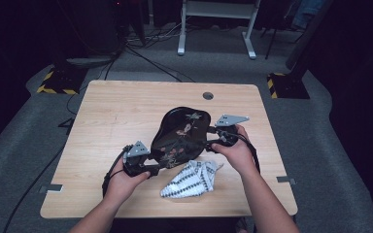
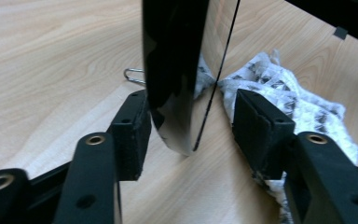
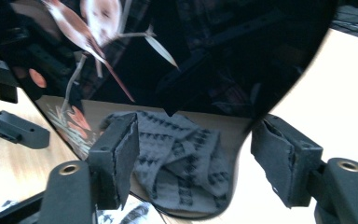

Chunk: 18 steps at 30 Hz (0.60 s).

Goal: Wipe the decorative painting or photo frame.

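High view: wooden surface (image 1: 107,111) carrying one black lacquered tray (image 1: 180,136) with painted flowers, lifted on a tilt between two hand-held grippers, and one black-and-white patterned cloth (image 1: 190,179) lying crumpled just beside the tray's near edge. Left gripper (image 1: 151,167) sits at the tray's lower left end; right gripper (image 1: 212,138) sits at its right side; each is topped by a grey three-cornered plate, and the fingertips of both are hard to make out here against the dark tray. Left gripper view: tray (image 2: 177,74) seen edge-on, standing between the two black jaws; the left pad looks close against its glossy face, the right pad stands apart from the rim with bare wood between, so the gripper is spread about the tray and not pinching it. The tray's top is cut off by the frame. Cloth (image 2: 289,100) lies behind the right jaw, partly hidden by it; a small wire clip (image 2: 134,74) lies on the surface behind the tray, half covered. Right gripper view: tray (image 3: 214,56) rim hangs between spread jaws, neither pad pressing on it; its gloss mirrors the cloth and a jaw, which blurs where the true edge runs. Left gripper (image 3: 16,128) shows farther off at the left, cut by the frame.
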Motion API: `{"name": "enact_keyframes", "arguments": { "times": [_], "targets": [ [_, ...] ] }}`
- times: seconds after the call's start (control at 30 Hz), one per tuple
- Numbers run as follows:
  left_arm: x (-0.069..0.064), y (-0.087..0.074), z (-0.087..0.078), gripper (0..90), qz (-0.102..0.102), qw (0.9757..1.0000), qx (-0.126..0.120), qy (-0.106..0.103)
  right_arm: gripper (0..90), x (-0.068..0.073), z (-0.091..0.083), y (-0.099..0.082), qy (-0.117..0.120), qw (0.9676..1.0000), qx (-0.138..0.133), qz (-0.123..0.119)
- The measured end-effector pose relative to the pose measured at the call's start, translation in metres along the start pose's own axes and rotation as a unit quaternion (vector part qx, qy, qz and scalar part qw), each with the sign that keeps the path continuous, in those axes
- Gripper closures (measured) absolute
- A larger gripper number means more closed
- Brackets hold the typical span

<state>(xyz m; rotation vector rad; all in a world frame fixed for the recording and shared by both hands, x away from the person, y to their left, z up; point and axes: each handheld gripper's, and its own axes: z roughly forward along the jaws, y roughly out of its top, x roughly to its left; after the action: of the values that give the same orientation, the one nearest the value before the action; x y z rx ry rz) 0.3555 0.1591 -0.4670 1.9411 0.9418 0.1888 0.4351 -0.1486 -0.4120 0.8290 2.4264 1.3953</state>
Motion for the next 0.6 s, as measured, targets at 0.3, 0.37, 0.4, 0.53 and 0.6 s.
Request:
{"name": "enact_keyframes", "arguments": {
  "times": [0.3, 0.37, 0.4, 0.53, 0.6],
  "targets": [
    [0.0018, 0.0018, -0.0044, 66.0, -0.005, 0.9997, -0.022, 0.012, 31.1, -0.0039, 0.0030, 0.0038, 0.008, 0.9999, -0.002, -0.007],
    [0.0016, 0.0023, -0.0041, 66.6, -0.004, 0.9996, -0.024, 0.011, 31.2, -0.0057, 0.0044, 0.0047, 0.010, 0.9999, 0.004, -0.008],
    [0.0013, 0.0027, -0.0041, 66.6, -0.006, 0.9996, -0.028, 0.009, 31.2, -0.0059, 0.0050, 0.0049, 0.011, 0.9999, 0.005, -0.008],
    [0.0005, 0.0036, -0.0036, 68.1, -0.007, 0.9995, -0.028, 0.008, 32.9, -0.0048, 0.0069, 0.0056, 0.013, 0.9999, 0.008, -0.001],
    [0.0013, 0.0039, -0.0038, 68.2, -0.008, 0.9996, -0.027, 0.004, 38.0, -0.0040, 0.0063, 0.0060, 0.005, 0.9999, 0.009, -0.007]
  ]
}}
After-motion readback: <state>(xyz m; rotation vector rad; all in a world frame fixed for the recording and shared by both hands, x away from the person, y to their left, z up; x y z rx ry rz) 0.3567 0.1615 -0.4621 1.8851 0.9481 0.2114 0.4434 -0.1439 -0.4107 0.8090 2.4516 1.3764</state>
